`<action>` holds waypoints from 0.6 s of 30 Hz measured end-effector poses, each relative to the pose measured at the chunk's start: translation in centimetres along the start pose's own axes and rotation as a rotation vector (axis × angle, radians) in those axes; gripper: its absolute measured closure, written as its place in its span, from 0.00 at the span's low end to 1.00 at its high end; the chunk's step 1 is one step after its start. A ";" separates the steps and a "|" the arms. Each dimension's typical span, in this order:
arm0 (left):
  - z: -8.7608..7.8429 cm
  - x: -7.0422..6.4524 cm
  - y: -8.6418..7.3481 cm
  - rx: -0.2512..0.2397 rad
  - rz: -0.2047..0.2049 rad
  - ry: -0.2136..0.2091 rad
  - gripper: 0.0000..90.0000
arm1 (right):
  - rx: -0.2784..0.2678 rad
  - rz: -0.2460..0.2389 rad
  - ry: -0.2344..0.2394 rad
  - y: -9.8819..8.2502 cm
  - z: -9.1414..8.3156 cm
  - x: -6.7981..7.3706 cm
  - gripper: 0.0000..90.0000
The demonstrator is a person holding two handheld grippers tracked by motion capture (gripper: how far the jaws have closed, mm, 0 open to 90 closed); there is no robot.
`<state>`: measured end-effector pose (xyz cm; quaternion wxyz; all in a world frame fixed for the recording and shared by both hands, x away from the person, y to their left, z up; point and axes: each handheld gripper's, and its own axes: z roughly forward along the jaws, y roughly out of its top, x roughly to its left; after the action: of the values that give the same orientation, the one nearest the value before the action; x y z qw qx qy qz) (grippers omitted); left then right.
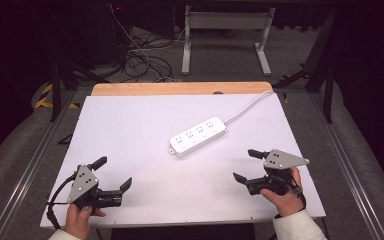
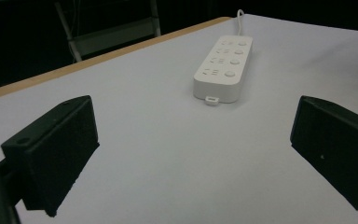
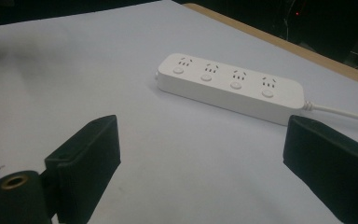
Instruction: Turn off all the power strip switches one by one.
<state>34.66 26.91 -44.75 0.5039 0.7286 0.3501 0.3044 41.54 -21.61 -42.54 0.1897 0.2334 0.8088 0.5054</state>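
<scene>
White tabletop (image 1: 130, 140) carries a power strip (image 1: 198, 136) lying diagonally mid-table, well ahead of both empty, wide-open grippers, the right gripper (image 1: 245, 165) nearer than the left gripper (image 1: 113, 173).

White table top (image 1: 130, 130) with a wooden far edge (image 1: 180, 88), grey carpet floor (image 1: 10, 150) on both sides, white metal table legs (image 1: 186, 50) at the far end, tangled cables (image 1: 140, 62) far left, dark dim room
</scene>
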 end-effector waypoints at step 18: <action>-0.1 0.0 0.0 0.000 0.009 0.005 0.02 | 0.029 -0.022 0.050 4.0 3.3 -0.3 0.18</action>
<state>34.62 26.96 -44.70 0.5014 0.7295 0.3482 0.3086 44.32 -17.90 -40.27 0.1718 0.2144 0.8230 0.4971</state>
